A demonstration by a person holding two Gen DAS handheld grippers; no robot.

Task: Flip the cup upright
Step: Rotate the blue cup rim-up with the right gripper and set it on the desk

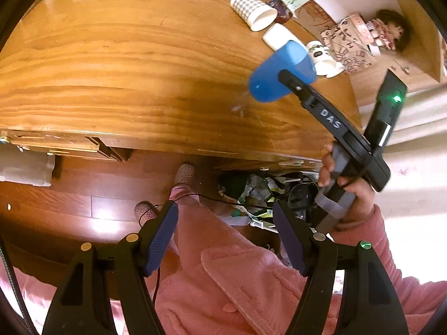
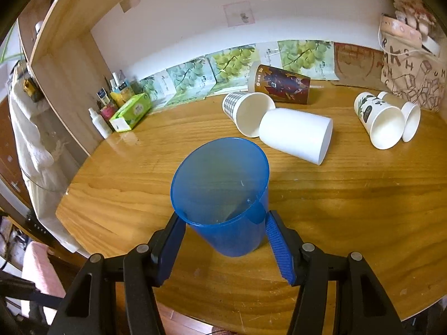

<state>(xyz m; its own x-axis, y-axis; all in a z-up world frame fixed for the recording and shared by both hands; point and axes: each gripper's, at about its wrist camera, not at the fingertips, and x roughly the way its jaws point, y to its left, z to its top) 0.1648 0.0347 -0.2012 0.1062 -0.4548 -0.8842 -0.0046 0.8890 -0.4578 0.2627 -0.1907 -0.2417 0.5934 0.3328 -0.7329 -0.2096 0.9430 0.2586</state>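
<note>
A translucent blue plastic cup (image 2: 223,195) is held between the fingers of my right gripper (image 2: 223,231), mouth up and tilted slightly away, just above the wooden desk (image 2: 349,209). The right gripper is shut on the cup's lower half. In the left wrist view the same blue cup (image 1: 276,72) shows in the right gripper (image 1: 290,79) over the desk's right part. My left gripper (image 1: 226,240) is open and empty, held off the desk's front edge above the person's pink robe.
Several paper cups lie on their sides at the back: a checked one (image 2: 245,111), a plain white one (image 2: 296,135), a brown printed one (image 2: 282,83), two white ones (image 2: 382,120) at right. A green tissue box (image 2: 131,111), bottles and a paper bag (image 2: 413,75) line the back.
</note>
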